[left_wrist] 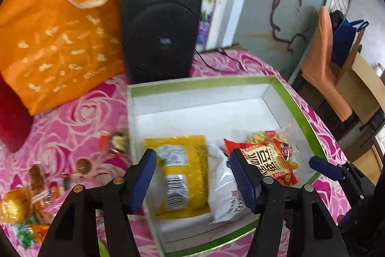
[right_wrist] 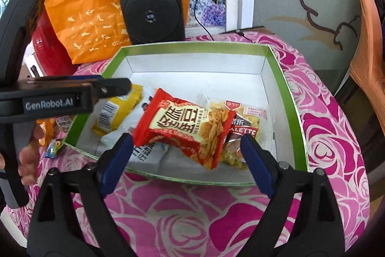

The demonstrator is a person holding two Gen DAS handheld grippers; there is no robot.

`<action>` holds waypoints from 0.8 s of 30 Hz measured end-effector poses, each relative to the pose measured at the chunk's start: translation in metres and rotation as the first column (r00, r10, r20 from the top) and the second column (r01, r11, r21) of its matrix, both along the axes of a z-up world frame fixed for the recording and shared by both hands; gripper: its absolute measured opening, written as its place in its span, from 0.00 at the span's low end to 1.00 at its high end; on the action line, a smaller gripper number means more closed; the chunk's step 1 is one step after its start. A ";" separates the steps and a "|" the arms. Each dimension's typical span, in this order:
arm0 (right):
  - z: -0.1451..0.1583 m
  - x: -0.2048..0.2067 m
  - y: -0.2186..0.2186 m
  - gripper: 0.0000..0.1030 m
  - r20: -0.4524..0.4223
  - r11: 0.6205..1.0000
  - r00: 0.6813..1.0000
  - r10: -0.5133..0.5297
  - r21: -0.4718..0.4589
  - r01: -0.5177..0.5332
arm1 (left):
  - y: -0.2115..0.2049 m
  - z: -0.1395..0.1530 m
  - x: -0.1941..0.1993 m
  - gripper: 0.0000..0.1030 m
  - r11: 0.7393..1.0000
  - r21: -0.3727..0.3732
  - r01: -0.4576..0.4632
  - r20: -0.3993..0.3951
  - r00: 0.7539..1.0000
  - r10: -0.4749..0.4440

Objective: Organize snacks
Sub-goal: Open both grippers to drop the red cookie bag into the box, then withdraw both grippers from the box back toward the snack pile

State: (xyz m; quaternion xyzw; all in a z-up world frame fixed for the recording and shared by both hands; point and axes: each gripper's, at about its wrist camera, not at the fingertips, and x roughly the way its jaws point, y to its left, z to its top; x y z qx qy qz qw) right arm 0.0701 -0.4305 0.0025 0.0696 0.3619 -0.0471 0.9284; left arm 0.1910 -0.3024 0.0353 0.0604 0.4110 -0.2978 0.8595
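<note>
Loose snacks (left_wrist: 36,192) lie on counter left of box (left_wrist: 296,98), nearer left gripper (left_wrist: 192,175); both grippers' jaws apart, empty.

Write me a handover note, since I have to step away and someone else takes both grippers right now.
Left gripper: open, empty, over the box's near left part.
Right gripper: open, empty, at the box's near rim.
In the box: yellow packet, white packet, red packet, clear packet.
Left to do: small snacks lie loose on the cloth left of the box; move them in.
</note>
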 end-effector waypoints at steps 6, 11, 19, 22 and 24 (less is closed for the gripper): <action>0.023 -0.019 0.028 0.99 0.059 0.999 0.998 0.037 -0.023 -0.036 | 0.051 0.030 -0.021 0.63 0.996 -0.040 -0.074 0.088 0.993 0.077; 0.037 -0.032 0.068 0.99 0.121 0.996 0.989 0.081 -0.034 -0.078 | 0.113 0.042 -0.048 0.63 0.985 -0.088 -0.146 0.145 0.977 0.158; 0.036 -0.040 0.140 0.99 0.130 0.979 0.970 0.203 -0.009 -0.204 | 0.213 0.030 -0.070 0.63 0.938 -0.018 -0.346 0.152 0.926 0.345; 0.029 -0.037 0.169 0.99 0.103 0.966 0.961 0.256 0.021 -0.259 | 0.248 0.019 -0.079 0.63 0.915 -0.021 -0.404 0.141 0.905 0.402; 0.022 -0.034 0.184 0.99 0.084 0.958 0.955 0.283 0.029 -0.286 | 0.268 0.012 -0.085 0.63 0.903 -0.018 -0.430 0.154 0.891 0.427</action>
